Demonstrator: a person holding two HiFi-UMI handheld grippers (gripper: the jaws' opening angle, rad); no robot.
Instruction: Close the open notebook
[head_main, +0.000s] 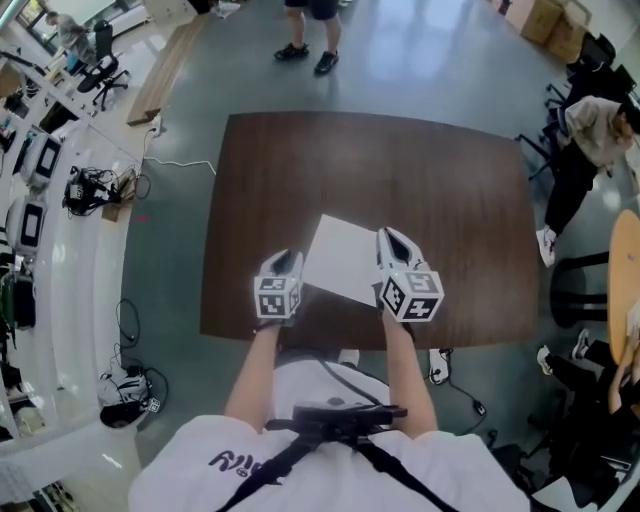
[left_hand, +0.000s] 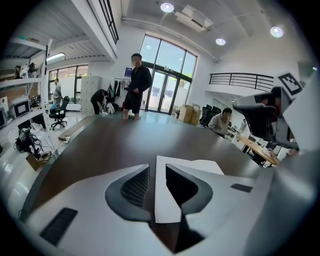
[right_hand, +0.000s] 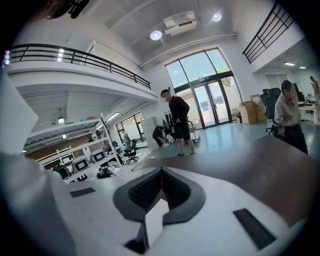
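Observation:
The white notebook (head_main: 340, 258) lies flat on the brown table (head_main: 400, 170) near its front edge, showing as one plain white sheet shape. My left gripper (head_main: 288, 262) sits at its left edge, pointing down at it. In the left gripper view the jaws stand a narrow slit apart (left_hand: 156, 186), and the notebook (left_hand: 167, 200) shows in the gap without the pads pressing on it. My right gripper (head_main: 390, 238) is at the notebook's right edge. Its fingertips meet (right_hand: 161, 172), and a strip of the white notebook (right_hand: 154, 222) shows below them.
A person stands beyond the table's far edge (head_main: 312, 40); another sits at the right (head_main: 600, 125). Office chairs (head_main: 575, 290) crowd the right side. Shelves and cables (head_main: 90, 190) run along the left. Most of the tabletop beyond the notebook is bare wood.

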